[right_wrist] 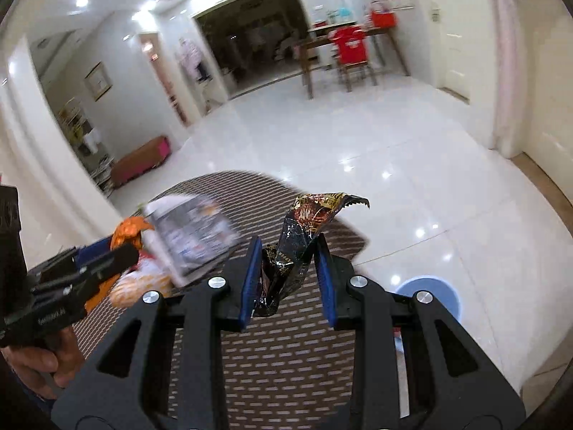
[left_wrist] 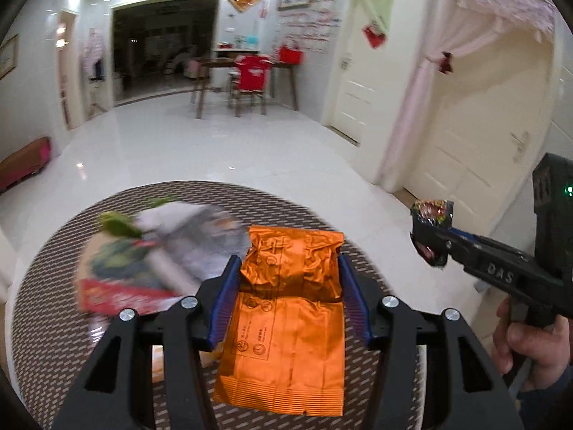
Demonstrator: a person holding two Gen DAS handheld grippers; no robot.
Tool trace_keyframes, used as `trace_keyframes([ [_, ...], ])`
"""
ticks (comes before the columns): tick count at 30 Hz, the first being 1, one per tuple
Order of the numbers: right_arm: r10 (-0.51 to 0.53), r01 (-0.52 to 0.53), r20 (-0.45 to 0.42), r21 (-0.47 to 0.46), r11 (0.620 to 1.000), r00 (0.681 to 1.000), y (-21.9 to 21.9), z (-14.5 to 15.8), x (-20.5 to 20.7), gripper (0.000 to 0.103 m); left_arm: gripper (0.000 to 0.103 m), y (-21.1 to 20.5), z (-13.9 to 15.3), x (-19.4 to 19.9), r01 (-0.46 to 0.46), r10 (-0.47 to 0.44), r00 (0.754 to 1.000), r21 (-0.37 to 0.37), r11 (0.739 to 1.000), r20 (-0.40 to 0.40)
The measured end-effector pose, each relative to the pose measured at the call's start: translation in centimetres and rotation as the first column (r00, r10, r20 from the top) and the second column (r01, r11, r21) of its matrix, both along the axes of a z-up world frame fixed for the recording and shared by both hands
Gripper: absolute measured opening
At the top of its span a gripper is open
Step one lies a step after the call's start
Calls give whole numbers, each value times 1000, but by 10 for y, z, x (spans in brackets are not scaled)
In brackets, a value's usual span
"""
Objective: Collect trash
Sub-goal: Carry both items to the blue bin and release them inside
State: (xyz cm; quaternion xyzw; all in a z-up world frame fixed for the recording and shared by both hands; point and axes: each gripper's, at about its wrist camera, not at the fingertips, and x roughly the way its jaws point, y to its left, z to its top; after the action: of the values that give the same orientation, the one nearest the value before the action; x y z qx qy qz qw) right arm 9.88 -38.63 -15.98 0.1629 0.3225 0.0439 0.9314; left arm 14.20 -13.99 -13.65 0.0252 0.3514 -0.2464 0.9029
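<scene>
Left gripper (left_wrist: 288,272) clamped on an orange foil packet (left_wrist: 286,333), blue pads pressing both side edges, jaws about half apart, packet lifted clear above the round woven tabletop (left_wrist: 53,286). Right gripper (right_wrist: 288,268) closed narrow on a crumpled black wrapper (right_wrist: 286,254) with red and gold print, its jagged torn end sticking up past the fingertips. Same wrapper seen from the left wrist, out to the right over the white tiled floor (left_wrist: 222,154). Still lying on the tabletop: a blurred heap of other wrappers (left_wrist: 154,251), white, green and red. Blue round bin (right_wrist: 428,295) on the floor just right of the tabletop edge, partly hidden behind the right gripper.
</scene>
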Motion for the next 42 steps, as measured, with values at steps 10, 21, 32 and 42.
trace_keyframes([
  [10, -189, 192, -81, 32, 981, 979, -111, -38, 0, 30, 54, -131, -28, 34, 170, -167, 983, 30, 985, -80],
  [21, -278, 300, -200, 90, 950, 940, -187, -94, 15, 30, 54, -254, -92, 73, 309, -270, 929, 129, 942, -252],
  [32, -283, 336, -283, 159, 928, 916, -225, -141, 26, 34, 54, -320, -153, 110, 361, -269, 880, 185, 914, -392],
  [42, -339, 413, -332, 182, 892, 880, -246, -161, 18, 86, 91, -318, -167, 131, 282, -173, 887, 207, 937, -429],
])
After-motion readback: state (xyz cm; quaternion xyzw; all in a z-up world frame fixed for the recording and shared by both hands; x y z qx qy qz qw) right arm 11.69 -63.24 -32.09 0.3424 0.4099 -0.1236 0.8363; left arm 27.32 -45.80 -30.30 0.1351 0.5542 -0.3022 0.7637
